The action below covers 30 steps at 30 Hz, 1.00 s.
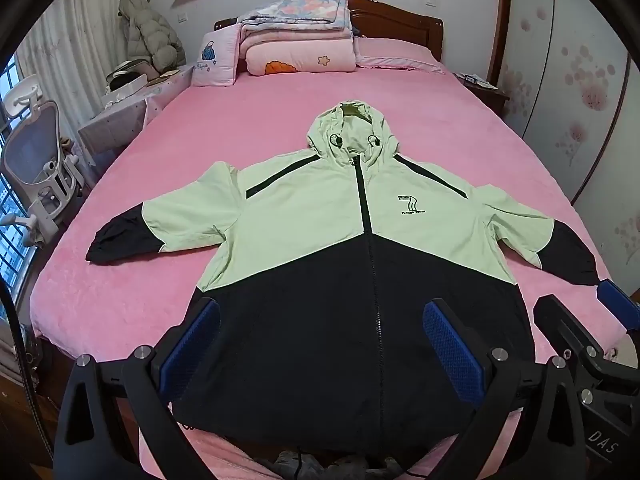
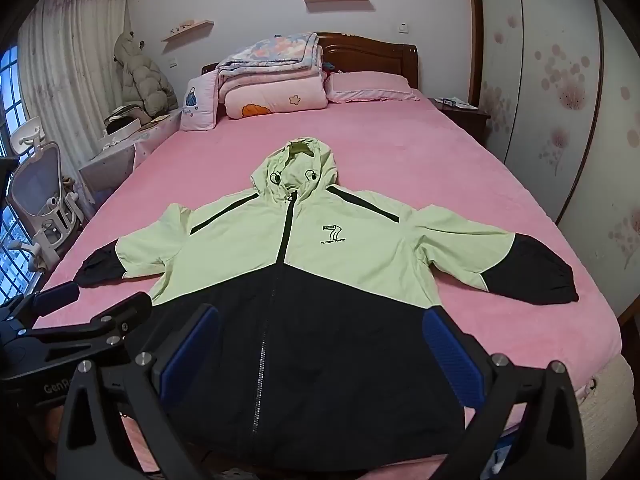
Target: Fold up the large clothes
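A hooded zip jacket [image 1: 320, 216] [image 2: 304, 248], pale green on top and black below, lies face up and spread flat on the pink bed [image 1: 280, 120] [image 2: 400, 152], hood toward the headboard, both sleeves out to the sides. My left gripper [image 1: 320, 312] hovers open above the black hem area, nothing between its blue pads [image 1: 192, 340]. My right gripper [image 2: 320, 320] also stands open over the hem, a little to the right. Each gripper shows at the edge of the other's view: the right gripper [image 1: 580, 320] and the left gripper [image 2: 100, 304].
Folded quilts [image 1: 296, 40] and pillows [image 1: 212, 60] are stacked by the wooden headboard. A white office chair [image 1: 36, 160] and a cluttered side table [image 1: 132, 96] stand left of the bed. A nightstand [image 1: 480, 88] and wardrobe doors [image 1: 580, 100] line the right side.
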Each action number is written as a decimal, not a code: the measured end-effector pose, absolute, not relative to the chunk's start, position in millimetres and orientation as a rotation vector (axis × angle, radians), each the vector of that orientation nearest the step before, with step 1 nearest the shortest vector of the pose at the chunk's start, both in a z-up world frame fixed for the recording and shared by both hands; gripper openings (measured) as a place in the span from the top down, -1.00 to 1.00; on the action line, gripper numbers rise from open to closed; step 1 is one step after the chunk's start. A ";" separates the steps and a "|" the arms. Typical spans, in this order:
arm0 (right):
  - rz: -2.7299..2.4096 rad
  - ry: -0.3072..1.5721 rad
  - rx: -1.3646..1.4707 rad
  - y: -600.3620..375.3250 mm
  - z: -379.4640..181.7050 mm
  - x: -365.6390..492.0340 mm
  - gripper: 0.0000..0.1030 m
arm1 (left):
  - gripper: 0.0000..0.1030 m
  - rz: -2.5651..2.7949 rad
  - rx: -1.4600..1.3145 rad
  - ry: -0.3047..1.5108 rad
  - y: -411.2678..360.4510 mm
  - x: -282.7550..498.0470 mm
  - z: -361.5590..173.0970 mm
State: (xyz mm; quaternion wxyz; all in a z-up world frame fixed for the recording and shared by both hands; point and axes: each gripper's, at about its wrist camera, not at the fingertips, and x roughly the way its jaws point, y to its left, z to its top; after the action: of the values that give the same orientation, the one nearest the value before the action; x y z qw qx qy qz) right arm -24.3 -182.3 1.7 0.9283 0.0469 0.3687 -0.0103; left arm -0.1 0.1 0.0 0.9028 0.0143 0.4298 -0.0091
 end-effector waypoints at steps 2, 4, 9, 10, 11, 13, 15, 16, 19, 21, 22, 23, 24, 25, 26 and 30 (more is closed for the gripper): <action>-0.020 0.756 0.098 -182.0 1.7 -24.5 -0.99 | -0.95 -0.020 0.031 0.885 -0.2 -0.6 0.0; -0.017 0.757 0.103 -182.1 1.6 -24.7 -0.99 | -0.94 -0.014 0.040 0.881 -1.1 -1.7 -0.1; -0.017 0.757 0.106 -182.4 1.4 -25.3 -0.99 | -0.94 -0.016 0.043 0.884 -5.7 -2.6 -1.1; -0.017 0.757 0.106 -182.5 1.1 -25.3 -0.99 | -0.94 -0.016 0.043 0.883 -6.6 -3.1 -1.4; -0.018 0.758 0.106 -182.7 0.9 -25.4 -0.99 | -0.94 -0.016 0.044 0.884 -7.7 -3.6 -1.7; -0.017 0.759 0.108 -183.2 0.7 -25.5 -0.99 | -0.94 -0.016 0.047 0.882 -10.5 -5.1 -2.2; -0.015 0.759 0.110 -183.3 0.4 -25.7 -0.99 | -0.94 -0.019 0.051 0.883 -10.9 -4.3 -0.5; -0.015 0.759 0.113 -183.5 0.4 -25.7 -0.99 | -0.94 -0.022 0.049 0.883 -4.9 -4.4 -0.3; -0.012 0.759 0.120 -183.8 0.2 -26.4 -0.99 | -0.94 -0.029 0.045 0.885 -3.4 -6.3 -0.7; -0.011 0.759 0.121 -185.3 0.0 -25.4 -0.99 | -0.94 -0.032 0.041 0.888 -2.8 -5.9 -0.2; -0.011 0.759 0.123 -185.8 -0.2 -25.6 -0.99 | -0.94 -0.032 0.042 0.888 -2.6 -5.9 -0.2; -0.011 0.759 0.123 -185.7 -0.2 -25.4 -0.99 | -0.94 -0.033 0.041 0.887 -2.3 -6.2 -0.2; -0.010 0.760 0.124 -185.6 -0.2 -25.2 -0.99 | -0.94 -0.032 0.042 0.888 -1.7 -6.3 -0.1; -0.010 0.761 0.126 -185.8 -0.2 -25.2 -0.99 | -0.94 -0.032 0.043 0.887 -2.7 -6.5 -0.5; -0.011 0.759 0.126 -185.4 -0.8 -25.5 -0.99 | -0.94 -0.032 0.044 0.888 -2.4 -6.8 -0.3; -0.010 0.758 0.128 -184.6 -0.4 -25.7 -0.99 | -0.94 -0.032 0.043 0.886 -3.4 -6.5 -0.5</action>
State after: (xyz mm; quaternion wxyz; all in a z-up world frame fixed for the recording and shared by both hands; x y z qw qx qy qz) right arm -25.7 -184.5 -0.4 0.9271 0.0623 0.3696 -0.0051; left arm -6.5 -3.4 -0.5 0.9031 0.0208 0.4287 -0.0155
